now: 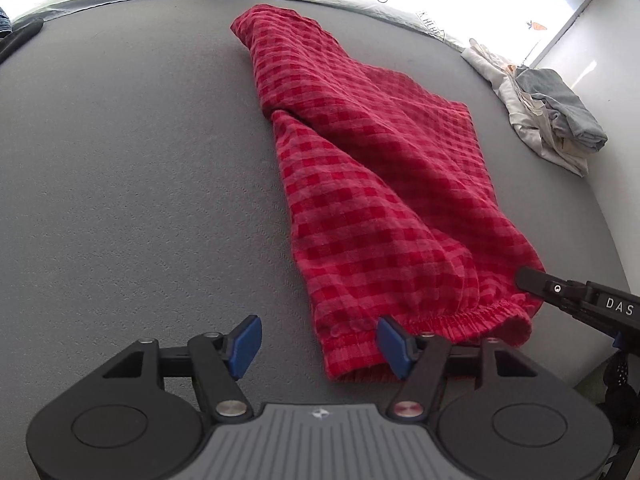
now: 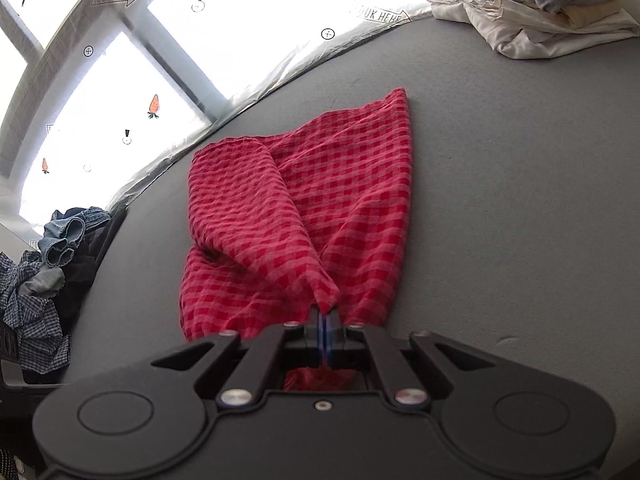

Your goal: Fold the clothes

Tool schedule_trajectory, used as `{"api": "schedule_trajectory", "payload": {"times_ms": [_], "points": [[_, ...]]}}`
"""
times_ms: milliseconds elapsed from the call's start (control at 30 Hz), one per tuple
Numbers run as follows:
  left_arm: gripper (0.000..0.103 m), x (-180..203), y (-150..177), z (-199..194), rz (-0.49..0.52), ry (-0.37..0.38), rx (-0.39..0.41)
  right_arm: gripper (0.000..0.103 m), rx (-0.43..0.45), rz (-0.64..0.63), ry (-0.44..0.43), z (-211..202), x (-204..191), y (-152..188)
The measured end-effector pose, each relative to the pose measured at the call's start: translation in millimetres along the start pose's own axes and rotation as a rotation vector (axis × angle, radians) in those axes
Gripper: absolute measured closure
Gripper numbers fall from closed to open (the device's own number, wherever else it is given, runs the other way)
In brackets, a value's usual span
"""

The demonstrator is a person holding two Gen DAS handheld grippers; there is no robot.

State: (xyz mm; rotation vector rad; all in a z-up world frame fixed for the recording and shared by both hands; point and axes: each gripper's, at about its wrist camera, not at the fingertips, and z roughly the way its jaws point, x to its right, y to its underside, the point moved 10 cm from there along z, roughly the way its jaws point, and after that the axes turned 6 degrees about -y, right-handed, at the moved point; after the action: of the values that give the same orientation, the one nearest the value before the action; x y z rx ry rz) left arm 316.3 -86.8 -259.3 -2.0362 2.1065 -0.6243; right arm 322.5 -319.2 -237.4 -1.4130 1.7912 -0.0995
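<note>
Tongs: left tongs (image 1: 318,344) spread, right tongs (image 2: 325,322) pinching one red checked garment (image 1: 372,184).

Red checked garment (image 1: 372,184); grey surface (image 1: 132,184); blue claw pads (image 1: 246,346).

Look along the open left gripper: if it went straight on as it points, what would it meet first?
Probably the waistband corner of the red checked trousers beside its right-side pad; otherwise the grey surface. Depth is unclear. The left gripper holds nothing.
</note>
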Motion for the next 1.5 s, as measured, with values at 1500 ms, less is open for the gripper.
{"api": "schedule_trajectory", "payload": {"times_ms": [1500], "points": [[0.033, -77, -163, 35, -0.209, -0.137, 0.101, 0.065, -0.139, 0.109, -0.131, 181, -4, -136]]}}
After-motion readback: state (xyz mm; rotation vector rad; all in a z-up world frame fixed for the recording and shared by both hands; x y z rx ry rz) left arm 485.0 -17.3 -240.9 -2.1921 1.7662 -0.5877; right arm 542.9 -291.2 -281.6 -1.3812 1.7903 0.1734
